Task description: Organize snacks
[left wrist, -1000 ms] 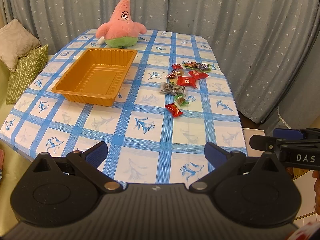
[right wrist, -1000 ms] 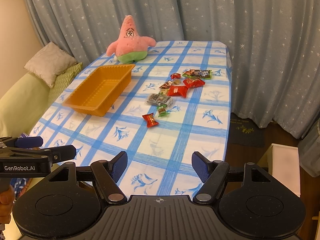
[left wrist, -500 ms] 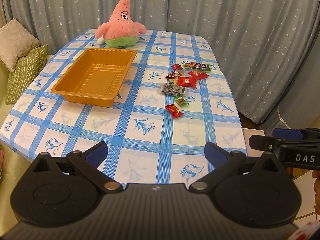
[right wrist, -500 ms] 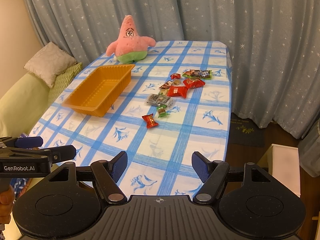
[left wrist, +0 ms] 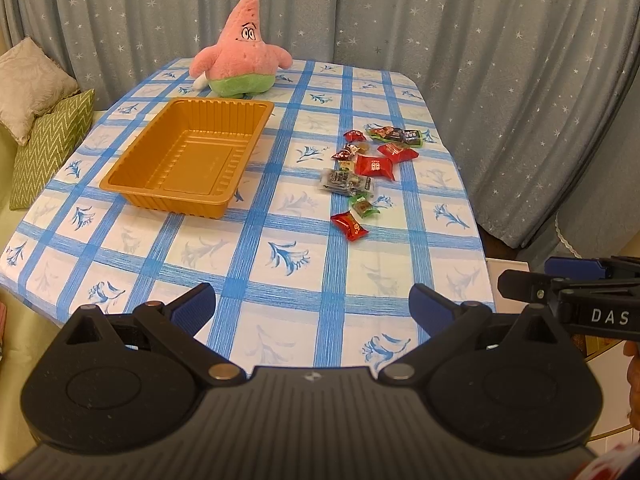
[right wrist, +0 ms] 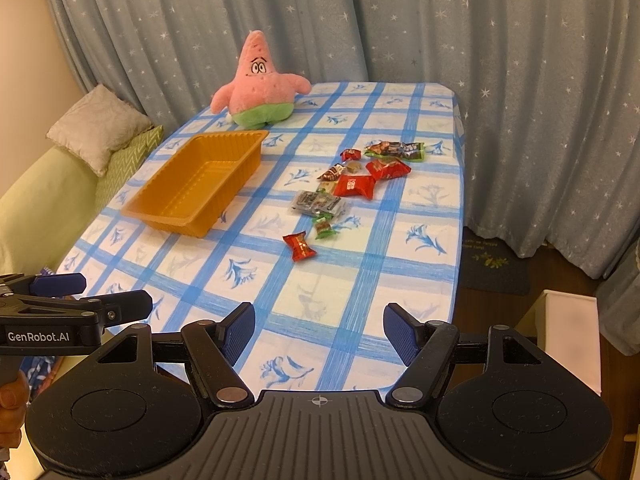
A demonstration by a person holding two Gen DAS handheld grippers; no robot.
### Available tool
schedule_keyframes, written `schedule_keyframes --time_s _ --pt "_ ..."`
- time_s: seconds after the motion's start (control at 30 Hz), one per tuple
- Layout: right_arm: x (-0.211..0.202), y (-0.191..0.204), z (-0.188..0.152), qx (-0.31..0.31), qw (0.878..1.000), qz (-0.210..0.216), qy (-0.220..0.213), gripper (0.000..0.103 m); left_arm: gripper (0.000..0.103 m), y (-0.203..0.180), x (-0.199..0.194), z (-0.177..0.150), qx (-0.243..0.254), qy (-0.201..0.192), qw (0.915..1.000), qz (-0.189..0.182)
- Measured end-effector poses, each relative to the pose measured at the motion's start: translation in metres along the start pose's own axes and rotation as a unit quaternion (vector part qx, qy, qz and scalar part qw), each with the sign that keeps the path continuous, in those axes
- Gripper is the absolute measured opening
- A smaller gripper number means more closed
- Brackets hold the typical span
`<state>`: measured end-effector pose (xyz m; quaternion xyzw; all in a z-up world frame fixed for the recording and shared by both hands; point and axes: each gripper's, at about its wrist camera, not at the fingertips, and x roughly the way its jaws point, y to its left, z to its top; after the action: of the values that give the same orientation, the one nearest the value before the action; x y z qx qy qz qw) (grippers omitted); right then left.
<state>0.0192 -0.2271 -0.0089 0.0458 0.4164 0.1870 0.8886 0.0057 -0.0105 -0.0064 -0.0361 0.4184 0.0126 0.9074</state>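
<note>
Wrapped snacks [left wrist: 362, 170] scattered loose, empty orange tray [left wrist: 188, 160] well apart

Glossy ribbed plastic tray [left wrist: 188, 164]; shiny foil snack wrappers [left wrist: 362, 178]; plush toy [left wrist: 240, 56].

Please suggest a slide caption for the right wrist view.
Open right hand-held gripper faces scattered snacks beside an empty orange tray.

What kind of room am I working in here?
Probably a home living or dining room: a tablecloth-covered table, star-print curtains, cushions on a seat, and a plush starfish.
</note>
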Motion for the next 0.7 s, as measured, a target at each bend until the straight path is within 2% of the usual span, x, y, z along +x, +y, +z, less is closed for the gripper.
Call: schedule_keyframes --time_s 0.7 --pt "0.0095 -0.0048 0.0068 0.0 1.0 0.0 0.001 0.071 0.103 0.0008 -0.0009 0.0016 -0.001 0.002 1.0 -0.001"
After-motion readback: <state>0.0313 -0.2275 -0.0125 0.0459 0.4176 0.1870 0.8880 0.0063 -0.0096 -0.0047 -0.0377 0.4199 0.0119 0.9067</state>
